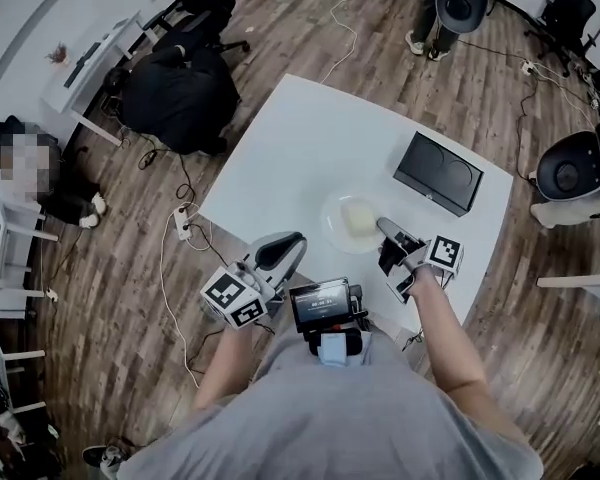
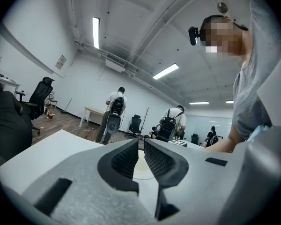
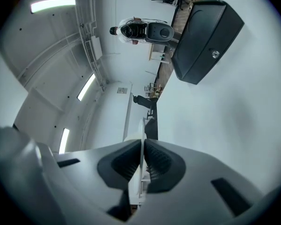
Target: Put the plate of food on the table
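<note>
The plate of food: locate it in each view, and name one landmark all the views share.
Head view: the plate lies right of centre on the white table, with the right gripper at its rim.
Left gripper view: low centre, seen through the gap between the jaws.
Right gripper view: edge-on at centre, rim clamped between the jaws.
Shared landmark: the white table.

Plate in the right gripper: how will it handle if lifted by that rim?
Probably stiff: the plate shows a straight thin rim in the right gripper. Pinched at one edge only, it may pivot down, the pale food block adding load. That block could slide if the plate tilts.
</note>
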`<state>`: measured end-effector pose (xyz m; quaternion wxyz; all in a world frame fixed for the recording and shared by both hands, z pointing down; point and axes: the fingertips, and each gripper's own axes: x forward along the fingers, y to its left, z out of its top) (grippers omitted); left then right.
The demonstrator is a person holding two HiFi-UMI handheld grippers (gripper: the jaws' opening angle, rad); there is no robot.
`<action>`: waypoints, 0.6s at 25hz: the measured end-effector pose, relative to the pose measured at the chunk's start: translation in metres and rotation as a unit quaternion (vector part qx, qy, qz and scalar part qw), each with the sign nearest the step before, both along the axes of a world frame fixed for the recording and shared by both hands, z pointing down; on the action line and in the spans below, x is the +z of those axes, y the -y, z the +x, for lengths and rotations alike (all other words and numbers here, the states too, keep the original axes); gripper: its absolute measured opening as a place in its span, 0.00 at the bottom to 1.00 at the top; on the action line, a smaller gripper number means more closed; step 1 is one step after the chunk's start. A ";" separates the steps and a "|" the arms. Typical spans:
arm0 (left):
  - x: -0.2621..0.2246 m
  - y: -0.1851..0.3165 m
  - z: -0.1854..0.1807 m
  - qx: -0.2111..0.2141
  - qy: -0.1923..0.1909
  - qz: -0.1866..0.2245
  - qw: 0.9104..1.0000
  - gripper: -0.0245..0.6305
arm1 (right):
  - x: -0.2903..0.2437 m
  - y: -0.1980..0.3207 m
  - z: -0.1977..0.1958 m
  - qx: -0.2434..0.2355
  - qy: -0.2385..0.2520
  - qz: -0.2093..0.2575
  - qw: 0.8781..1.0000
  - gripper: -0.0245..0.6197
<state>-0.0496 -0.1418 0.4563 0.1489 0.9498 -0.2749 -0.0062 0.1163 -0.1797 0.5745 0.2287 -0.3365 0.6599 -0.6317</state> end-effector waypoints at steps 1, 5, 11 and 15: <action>0.005 0.004 0.001 0.000 0.003 -0.002 1.000 0.11 | 0.007 0.004 -0.001 0.001 0.001 -0.003 1.000 0.10; 0.015 0.030 -0.008 -0.002 -0.003 -0.018 1.000 0.10 | 0.030 0.033 -0.018 0.009 0.008 -0.019 1.000 0.10; 0.031 0.047 -0.028 -0.001 0.001 -0.033 0.999 0.10 | 0.073 0.059 -0.040 0.012 -0.016 -0.035 0.999 0.10; 0.030 0.052 -0.039 -0.004 0.005 -0.039 0.999 0.10 | 0.098 0.070 -0.050 0.012 -0.021 -0.045 0.999 0.10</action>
